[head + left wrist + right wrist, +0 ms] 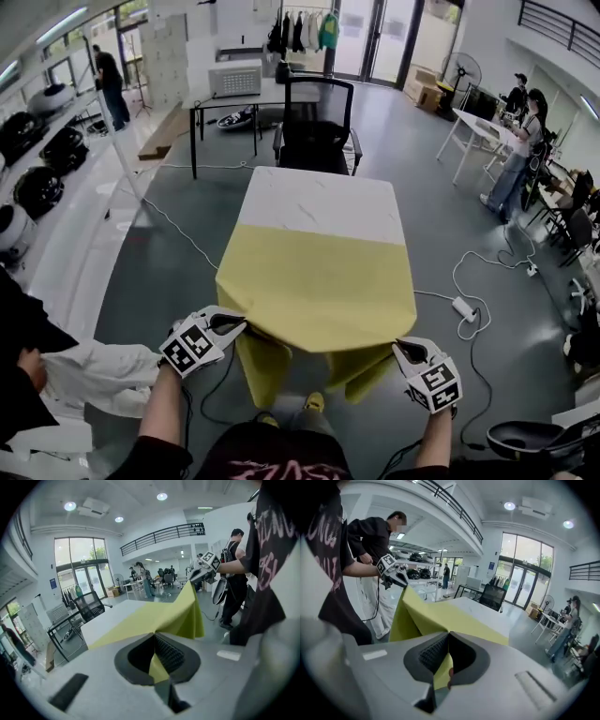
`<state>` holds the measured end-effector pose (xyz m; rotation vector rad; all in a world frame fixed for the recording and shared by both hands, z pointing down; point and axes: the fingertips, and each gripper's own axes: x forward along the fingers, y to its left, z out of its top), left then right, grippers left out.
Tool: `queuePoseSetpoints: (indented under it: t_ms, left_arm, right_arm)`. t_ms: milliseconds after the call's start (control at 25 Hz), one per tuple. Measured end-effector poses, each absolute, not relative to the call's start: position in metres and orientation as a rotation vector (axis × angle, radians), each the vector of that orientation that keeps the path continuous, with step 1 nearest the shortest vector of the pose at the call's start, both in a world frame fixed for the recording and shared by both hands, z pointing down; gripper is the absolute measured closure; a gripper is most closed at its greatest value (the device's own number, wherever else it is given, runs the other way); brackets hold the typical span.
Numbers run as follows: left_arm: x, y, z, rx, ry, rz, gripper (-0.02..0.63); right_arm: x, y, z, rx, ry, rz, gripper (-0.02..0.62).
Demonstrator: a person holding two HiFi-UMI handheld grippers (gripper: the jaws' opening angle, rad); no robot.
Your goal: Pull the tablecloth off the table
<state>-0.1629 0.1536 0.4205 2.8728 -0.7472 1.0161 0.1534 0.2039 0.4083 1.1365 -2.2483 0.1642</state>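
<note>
In the head view, I saw the yellow tablecloth (319,281) covering only the near part of the table (319,202). The far part of the white top was bare. A black office chair (316,122) stood at the table's far end. The left gripper (236,324) had the cloth's near left corner and the right gripper (400,348) had its near right corner. Both were held off the near end of the table, and the edge between them sagged into folds that hung below. A white power strip (464,307) lay on the grey floor to the right of the table.

In the left gripper view, the left gripper (154,656) had its jaws pressed together on a fold of yellow fabric, which ran down between the ribbed pads. From there the tablecloth (159,618) rose in a taut ridge to the right gripper (200,573), which was held up beside the person's dark shirt. The bare tabletop (105,623) lay to the left, with the chair (86,606) beyond it.

In the right gripper view, the right gripper (445,660) was likewise clamped tight on the cloth, with a yellow strip pinched between its pads. The tablecloth (436,616) stretched away to the left gripper (396,578) at upper left. The uncovered tabletop (483,611) reached towards the chair (493,596).
</note>
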Motion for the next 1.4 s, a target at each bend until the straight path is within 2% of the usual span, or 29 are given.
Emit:
queuePoseSetpoints:
  t_ms: [880,1400]
  left_arm:
    - [-0.113,0.306,0.347,2.879,-1.039,0.754,0.598]
    - [-0.126,0.365,0.307,2.914,-1.124,0.586,0.598]
  right_arm:
    - [0.19,0.339,0.336,1.274,-2.503,0.104,0.58]
    - [0.193,0.401,0.283,1.374,-2.585,0.006,0.58]
